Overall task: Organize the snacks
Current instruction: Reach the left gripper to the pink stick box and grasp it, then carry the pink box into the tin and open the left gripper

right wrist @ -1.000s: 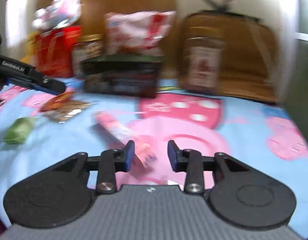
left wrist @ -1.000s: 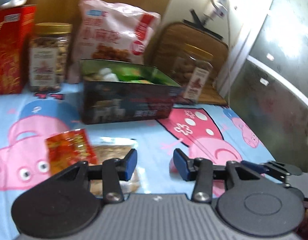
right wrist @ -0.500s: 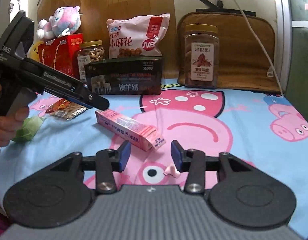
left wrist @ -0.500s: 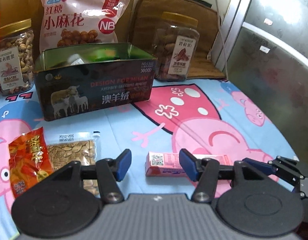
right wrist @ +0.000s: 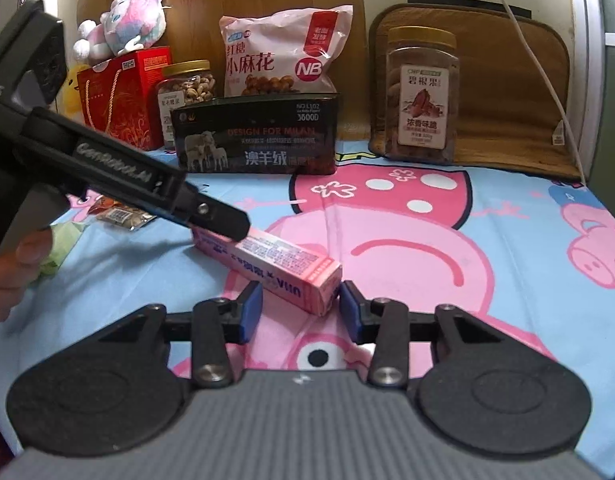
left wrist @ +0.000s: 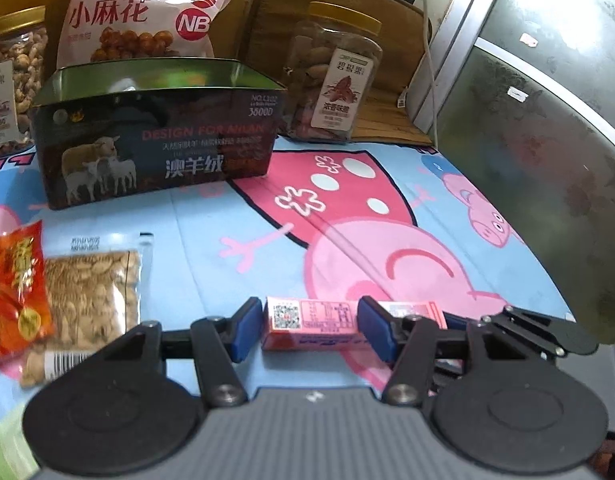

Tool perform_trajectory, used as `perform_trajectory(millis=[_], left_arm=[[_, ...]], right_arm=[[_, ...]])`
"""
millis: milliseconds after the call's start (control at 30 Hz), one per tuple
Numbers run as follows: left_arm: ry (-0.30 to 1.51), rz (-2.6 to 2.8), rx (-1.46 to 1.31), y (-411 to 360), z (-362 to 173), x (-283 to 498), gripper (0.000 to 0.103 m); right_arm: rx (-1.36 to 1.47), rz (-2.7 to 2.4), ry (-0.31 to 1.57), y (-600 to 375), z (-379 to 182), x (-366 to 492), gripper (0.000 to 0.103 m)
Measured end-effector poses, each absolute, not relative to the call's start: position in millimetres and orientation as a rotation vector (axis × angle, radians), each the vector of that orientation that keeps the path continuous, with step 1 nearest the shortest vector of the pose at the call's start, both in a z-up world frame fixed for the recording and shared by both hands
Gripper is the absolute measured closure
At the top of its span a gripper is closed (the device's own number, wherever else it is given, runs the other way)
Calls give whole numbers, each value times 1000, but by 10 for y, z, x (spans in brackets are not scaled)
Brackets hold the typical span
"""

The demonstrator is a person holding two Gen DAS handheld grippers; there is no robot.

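Observation:
A long pink snack box (left wrist: 313, 322) lies flat on the Peppa Pig cloth; it also shows in the right wrist view (right wrist: 275, 266). My left gripper (left wrist: 311, 330) is open, its blue pads on either side of the box's left end. My right gripper (right wrist: 301, 310) is open with its pads beside the box's other end. An open dark tin (left wrist: 155, 136) stands behind, also in the right wrist view (right wrist: 259, 140). A red snack packet (left wrist: 15, 292) and a clear nut packet (left wrist: 91, 288) lie at the left.
At the back stand a big pink snack bag (right wrist: 283, 52), a nut jar (right wrist: 187, 96), a pecan jar (right wrist: 421, 96), a red gift box (right wrist: 123, 96) with a plush toy (right wrist: 121, 30). A green packet (right wrist: 61, 240) lies left. A grey cabinet (left wrist: 547, 100) is at the right.
Both grippers have moved in on the pink box: my left one forward so its pads flank the box's end, my right one closer to the other end.

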State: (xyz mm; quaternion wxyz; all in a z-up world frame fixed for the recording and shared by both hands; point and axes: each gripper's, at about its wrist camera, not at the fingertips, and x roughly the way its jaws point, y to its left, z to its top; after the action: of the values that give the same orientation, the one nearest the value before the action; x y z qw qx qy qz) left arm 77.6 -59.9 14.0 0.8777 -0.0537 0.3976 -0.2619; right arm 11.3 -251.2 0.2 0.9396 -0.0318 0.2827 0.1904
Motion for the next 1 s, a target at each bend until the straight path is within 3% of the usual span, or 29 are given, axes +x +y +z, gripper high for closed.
perform_trajectory(millis=[367,1000], left_arm=[[857,-609,-69,-380,146,106,51],[853,-603,-89,-292,131,-72,49]], right_arm=[[-130,505,579,-2381,4,-638,57],[-114,480,558,-2326,-19,-592,57]])
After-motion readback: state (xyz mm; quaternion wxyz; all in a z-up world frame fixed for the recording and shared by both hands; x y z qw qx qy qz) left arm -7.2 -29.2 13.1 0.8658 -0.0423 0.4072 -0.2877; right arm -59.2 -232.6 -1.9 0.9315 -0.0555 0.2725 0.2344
